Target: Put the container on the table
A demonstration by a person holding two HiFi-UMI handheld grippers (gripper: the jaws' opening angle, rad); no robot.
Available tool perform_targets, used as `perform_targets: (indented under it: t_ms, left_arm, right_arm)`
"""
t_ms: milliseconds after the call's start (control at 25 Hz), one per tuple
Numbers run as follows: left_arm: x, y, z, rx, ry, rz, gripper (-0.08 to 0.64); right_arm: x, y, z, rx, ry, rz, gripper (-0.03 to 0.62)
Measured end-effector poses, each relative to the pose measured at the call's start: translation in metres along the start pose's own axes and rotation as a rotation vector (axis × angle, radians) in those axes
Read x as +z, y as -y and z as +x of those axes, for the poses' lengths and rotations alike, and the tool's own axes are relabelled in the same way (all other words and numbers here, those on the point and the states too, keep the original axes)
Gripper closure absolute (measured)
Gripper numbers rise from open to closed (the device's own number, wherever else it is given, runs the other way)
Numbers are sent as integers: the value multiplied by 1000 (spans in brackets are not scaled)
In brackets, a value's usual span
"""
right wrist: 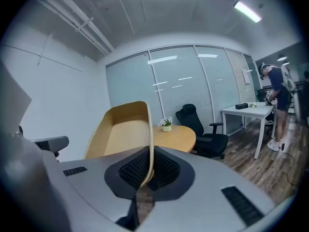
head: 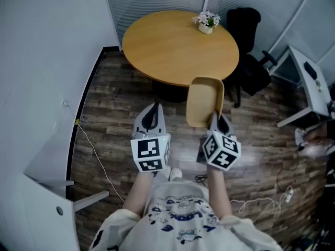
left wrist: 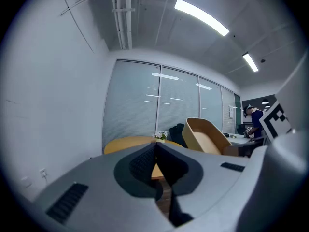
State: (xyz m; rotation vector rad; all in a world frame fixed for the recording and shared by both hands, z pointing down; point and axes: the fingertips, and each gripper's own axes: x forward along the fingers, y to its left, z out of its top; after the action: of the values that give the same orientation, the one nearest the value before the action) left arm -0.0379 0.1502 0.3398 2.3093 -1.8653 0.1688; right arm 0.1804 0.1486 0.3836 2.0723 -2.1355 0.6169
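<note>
Right gripper (head: 219,120) is pinching the tan container (head: 205,101), jaws clamping on its rim wall. Container is hanging tilted in the air over the wood floor (head: 112,127), just beside the round table (head: 172,46) edge. Left gripper (head: 152,117) is hovering alongside, jaws pressing together, nothing between them.

Two grippers: left gripper (head: 153,110), right gripper (head: 217,118). One container (head: 204,101), rim pinched between the right one's fingers. One round table (head: 172,46) beyond both sets of fingertips. One flower pot (head: 207,22) on its far side from the fingers. One black office chair (head: 246,41), right of the right fingers. One white desk (head: 314,85) farther right. One person (right wrist: 279,100) near it.
</note>
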Motion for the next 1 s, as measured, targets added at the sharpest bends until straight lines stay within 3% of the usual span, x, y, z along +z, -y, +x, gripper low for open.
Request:
perform_targets:
  t_ms: [1000]
  left_arm:
    - [-20,-46,30,-14,-41,-28,557]
  right_arm:
    - [-17,-23,37,-47,-26,40,578]
